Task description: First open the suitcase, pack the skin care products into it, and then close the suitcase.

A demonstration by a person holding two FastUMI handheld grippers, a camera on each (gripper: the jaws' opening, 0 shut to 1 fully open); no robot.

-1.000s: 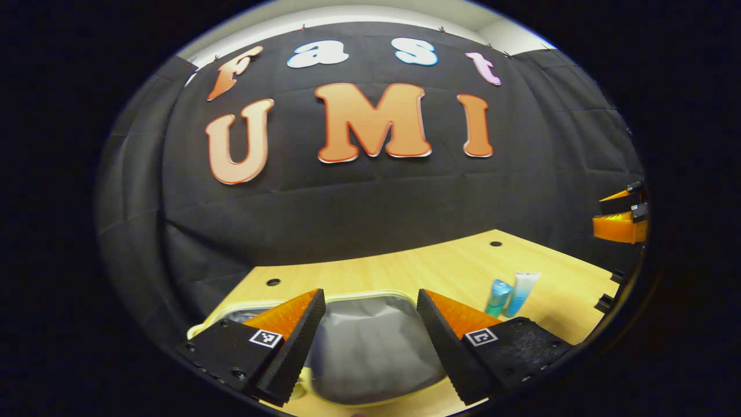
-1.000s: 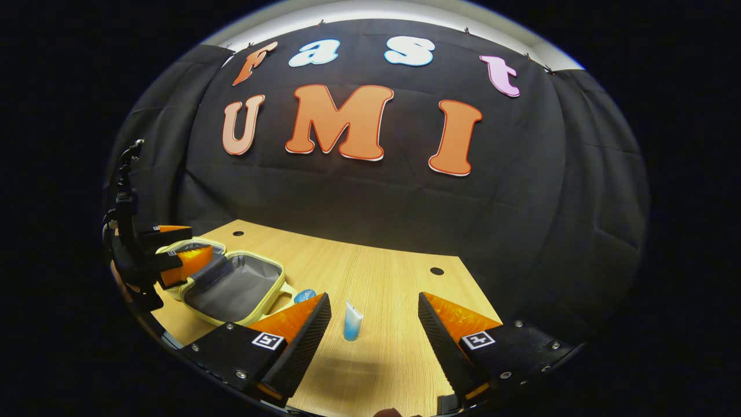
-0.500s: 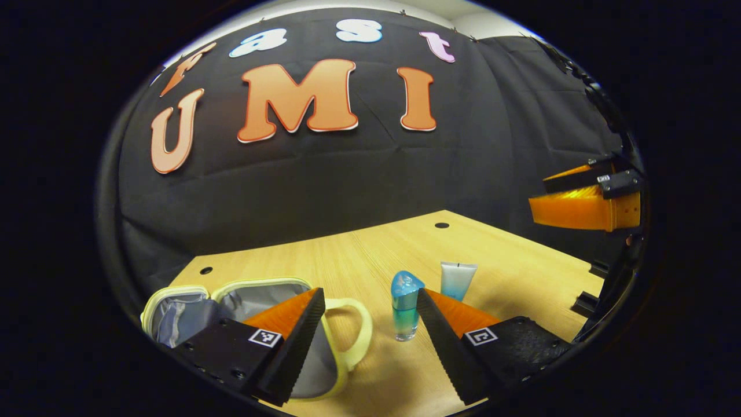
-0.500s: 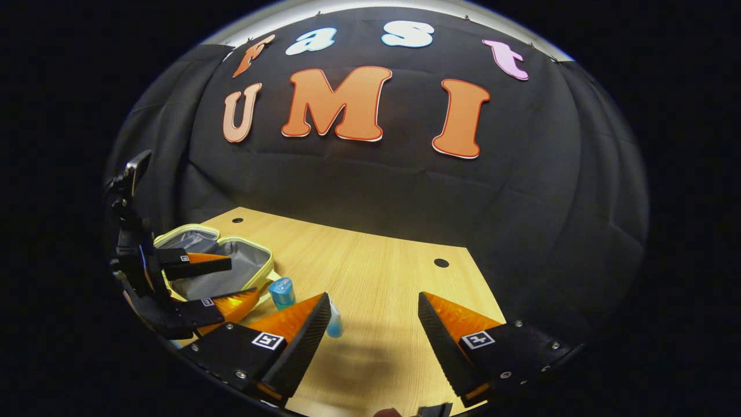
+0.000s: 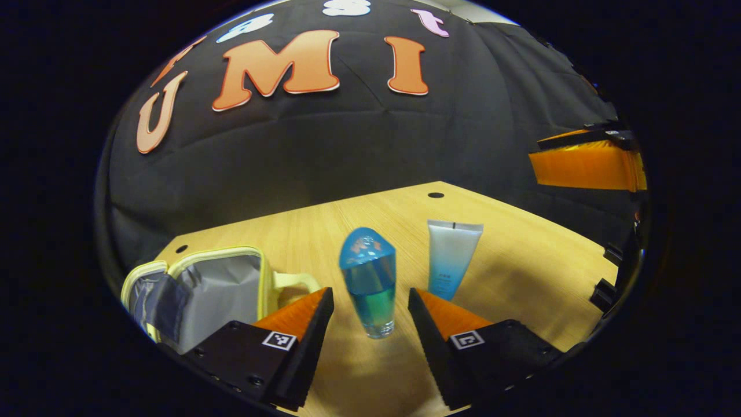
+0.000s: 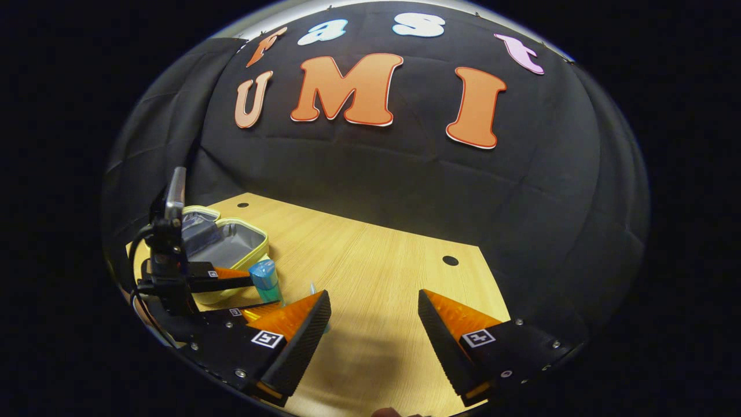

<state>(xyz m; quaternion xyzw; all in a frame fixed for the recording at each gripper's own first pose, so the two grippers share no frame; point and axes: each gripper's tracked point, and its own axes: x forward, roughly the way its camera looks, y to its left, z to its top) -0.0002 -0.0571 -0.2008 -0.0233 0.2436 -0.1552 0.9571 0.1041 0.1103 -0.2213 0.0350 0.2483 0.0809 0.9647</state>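
A blue bottle (image 5: 370, 284) with a rounded cap stands upright on the wooden table (image 5: 521, 260). My left gripper (image 5: 370, 295) is open around it, one finger on each side with small gaps. A white-to-blue tube (image 5: 451, 258) lies flat just right of the bottle. The small yellow suitcase (image 5: 197, 289) lies open at the left and shows its grey lining. In the right gripper view, my right gripper (image 6: 373, 313) hangs open over bare table (image 6: 376, 260). There the left gripper (image 6: 265, 294) flanks the bottle (image 6: 265, 279) beside the suitcase (image 6: 226, 246).
The black cloth wall rises right behind the table. Cable holes (image 5: 435, 195) sit near the table's back edge. The right gripper's finger (image 5: 584, 168) juts in at the right edge of the left gripper view. Black clamps (image 5: 605, 289) mark the table's right edge.
My left gripper has swung right, away from the open suitcase, and come up to the blue bottle, which now stands between its fingers. The right gripper has shifted slightly; the tube slid behind its left finger.
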